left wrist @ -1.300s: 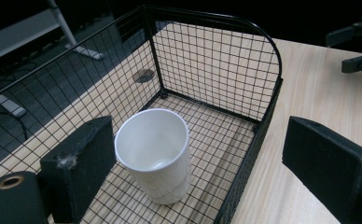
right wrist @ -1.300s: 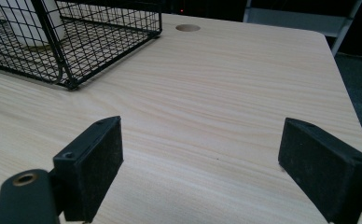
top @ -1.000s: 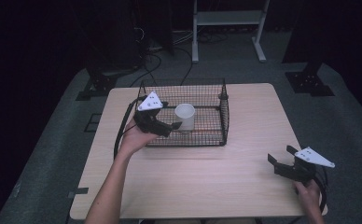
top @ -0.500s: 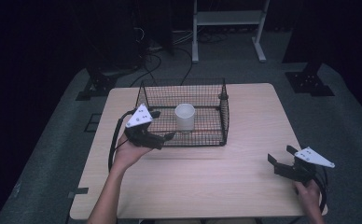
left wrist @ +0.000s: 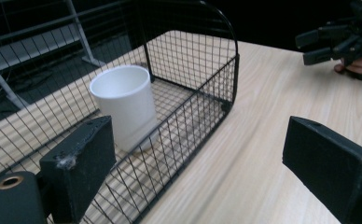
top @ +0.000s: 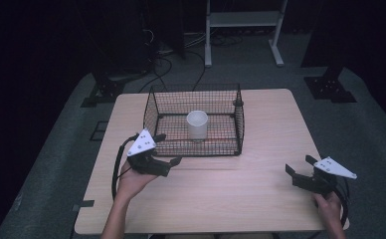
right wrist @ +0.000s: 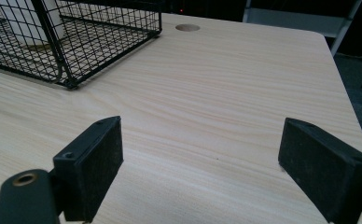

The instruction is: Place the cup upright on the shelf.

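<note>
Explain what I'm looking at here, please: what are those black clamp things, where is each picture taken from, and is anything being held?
No robot arm here: a person sits at a wooden table and holds a hand tool with two black jaws in each hand. The high view looks down from above the person's side. There the left gripper sits near the front left corner of a black wire basket, and the right gripper rests near the table's right edge.

The other two pictures come from small cameras riding on each tool, looking out between its own jaws. In the left gripper view the jaws stand apart with nothing between them, the basket just ahead. A white cup stands upright inside the basket. The right gripper view shows bare tabletop between open jaws.

Nothing is held by either tool.
</note>
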Demonstrator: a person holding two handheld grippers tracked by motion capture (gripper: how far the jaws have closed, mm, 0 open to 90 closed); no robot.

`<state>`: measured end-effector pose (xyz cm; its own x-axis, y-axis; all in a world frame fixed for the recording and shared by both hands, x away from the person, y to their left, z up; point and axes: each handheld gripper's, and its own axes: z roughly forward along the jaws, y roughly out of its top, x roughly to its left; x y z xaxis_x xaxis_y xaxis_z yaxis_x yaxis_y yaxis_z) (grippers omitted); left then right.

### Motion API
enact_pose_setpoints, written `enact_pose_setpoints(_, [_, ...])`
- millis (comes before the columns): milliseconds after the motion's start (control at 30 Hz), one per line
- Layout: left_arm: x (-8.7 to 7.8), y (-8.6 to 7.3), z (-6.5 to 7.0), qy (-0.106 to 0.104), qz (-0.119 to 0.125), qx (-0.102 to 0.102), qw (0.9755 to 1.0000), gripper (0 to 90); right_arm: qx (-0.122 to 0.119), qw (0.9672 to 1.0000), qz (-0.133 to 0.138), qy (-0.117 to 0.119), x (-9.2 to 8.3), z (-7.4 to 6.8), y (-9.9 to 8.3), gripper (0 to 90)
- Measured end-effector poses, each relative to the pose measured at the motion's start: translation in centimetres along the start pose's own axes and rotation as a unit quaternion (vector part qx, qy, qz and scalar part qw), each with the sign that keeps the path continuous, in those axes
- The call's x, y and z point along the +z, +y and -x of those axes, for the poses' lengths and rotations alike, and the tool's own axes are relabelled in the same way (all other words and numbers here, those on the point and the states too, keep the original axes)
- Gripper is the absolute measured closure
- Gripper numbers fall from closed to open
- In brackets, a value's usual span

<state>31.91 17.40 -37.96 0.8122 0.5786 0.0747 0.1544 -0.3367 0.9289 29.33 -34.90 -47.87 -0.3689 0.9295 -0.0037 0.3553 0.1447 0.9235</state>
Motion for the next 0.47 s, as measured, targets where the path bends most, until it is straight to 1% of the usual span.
enact_pose_setpoints(33, [0.0, 0.0, 0.0, 0.000, 0.000, 0.000, 1.0000, 8.7, 0.000, 1.0000, 0.000, 0.000, 0.0, 0.0, 0.0, 13.0])
enact_pose_setpoints(67, [-0.2, -0.3, 0.1, -0.003, 0.003, -0.005, 1.0000, 8.7, 0.000, 1.0000, 0.000, 0.000, 0.0, 0.0, 0.0, 13.0])
enact_pose_setpoints(167, [-0.8, -1.1, 0.7, 0.001, 0.015, -0.012, 0.9998, 8.7, 0.001, 1.0000, 0.001, 0.000, 0.0, 0.0, 0.0, 13.0])
enact_pose_setpoints(200, [-0.8, -1.1, 0.7, 0.001, 0.015, -0.012, 0.9998, 8.7, 0.001, 1.0000, 0.001, 0.000, 0.0, 0.0, 0.0, 13.0])
enact_pose_setpoints(233, [-1.2, -1.5, 1.1, 0.011, 0.015, -0.011, 0.9998, 8.7, 0.001, 1.0000, 0.001, 0.000, 0.0, 0.0, 0.0, 13.1])
enact_pose_setpoints(267, [-1.3, -1.8, 1.3, 0.015, 0.013, -0.009, 0.9998, 8.7, 0.001, 1.0000, 0.001, -0.001, 0.0, 0.0, 0.0, 13.0])
enact_pose_setpoints(300, [-1.5, -2.1, 1.5, 0.018, 0.015, -0.013, 0.9996, 8.0, 0.001, 1.0000, 0.001, -0.001, 0.0, 0.0, 0.0, 13.0])
enact_pose_setpoints(367, [-1.9, -2.8, 2.1, 0.014, 0.028, -0.022, 0.9993, 7.4, 0.000, 1.0000, 0.001, -0.001, 0.0, 0.0, 0.0, 13.1])
enact_pose_setpoints(433, [-2.3, -3.4, 2.7, 0.017, 0.036, -0.023, 0.9989, 7.4, 0.000, 1.0000, 0.001, -0.001, 0.0, 0.0, 0.0, 13.0])
enact_pose_setpoints(467, [-2.3, -3.4, 2.7, 0.017, 0.036, -0.023, 0.9989, 7.4, 0.001, 1.0000, 0.001, -0.001, 0.0, 0.0, 0.0, 13.0])
